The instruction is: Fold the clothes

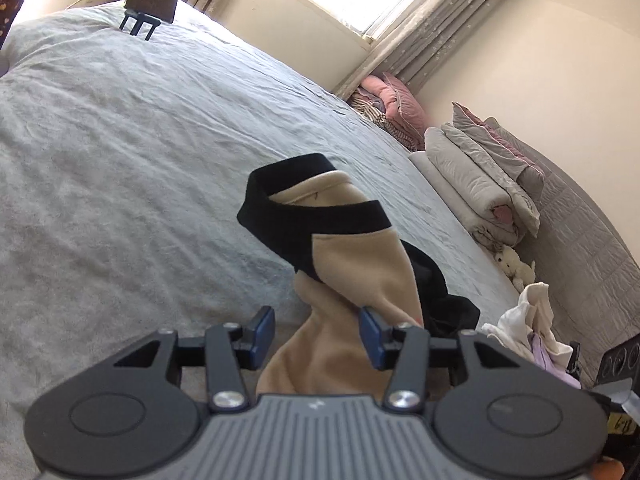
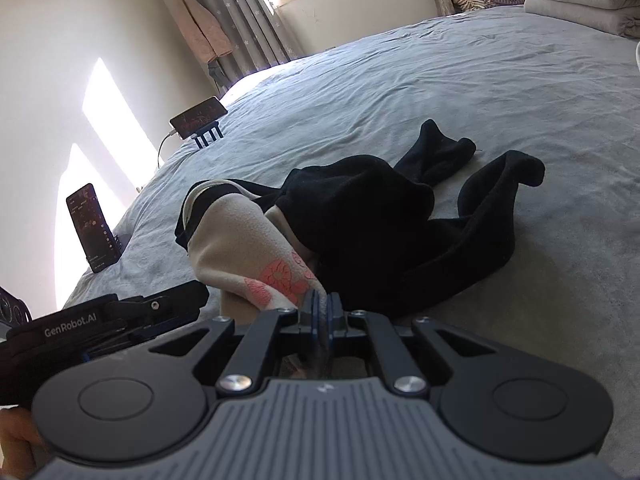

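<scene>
On a wide grey bed (image 2: 460, 60), a beige and black garment (image 2: 240, 240) lies crumpled near the front, ready for folding. The right tool (image 2: 320, 312) is clamped tight on its flowered beige edge, likely to anchor it. The left tool (image 1: 316, 332) stands half open, fabric between its pads but ungripped.

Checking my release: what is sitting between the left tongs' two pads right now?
The beige fleece of the garment runs up between the pads, which stand apart without squeezing it, as the left wrist view shows.
</scene>
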### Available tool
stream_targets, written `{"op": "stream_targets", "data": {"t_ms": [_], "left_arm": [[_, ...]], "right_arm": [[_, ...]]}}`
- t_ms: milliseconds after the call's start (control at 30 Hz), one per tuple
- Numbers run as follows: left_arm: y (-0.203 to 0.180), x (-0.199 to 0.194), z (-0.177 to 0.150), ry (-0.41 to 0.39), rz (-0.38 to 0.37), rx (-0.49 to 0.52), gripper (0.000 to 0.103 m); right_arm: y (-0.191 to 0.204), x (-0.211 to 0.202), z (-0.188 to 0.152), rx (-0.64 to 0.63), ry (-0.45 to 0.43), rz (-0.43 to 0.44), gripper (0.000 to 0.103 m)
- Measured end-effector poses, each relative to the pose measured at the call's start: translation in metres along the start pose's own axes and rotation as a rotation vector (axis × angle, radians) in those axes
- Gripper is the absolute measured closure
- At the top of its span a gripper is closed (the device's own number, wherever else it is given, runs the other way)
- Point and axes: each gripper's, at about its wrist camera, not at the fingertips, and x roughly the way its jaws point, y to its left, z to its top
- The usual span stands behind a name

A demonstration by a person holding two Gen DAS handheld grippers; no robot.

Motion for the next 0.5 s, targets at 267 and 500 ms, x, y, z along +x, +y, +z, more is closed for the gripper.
{"op": "stream_targets", "data": {"t_ms": [267, 500], "left_arm": [[-0.002, 0.018, -0.006, 0.021, -0.018, -0.049, 0.061], [-0.014, 0.019, -0.01, -0.023, -0.054, -0.022, 0.071]], "right_arm": [[-0.04, 0.006, -0.001, 0.037, 0.02, -0.107, 0.098], [-0.025, -0.007, 0.002, 0.017, -0.038, -0.005, 0.084]]}}
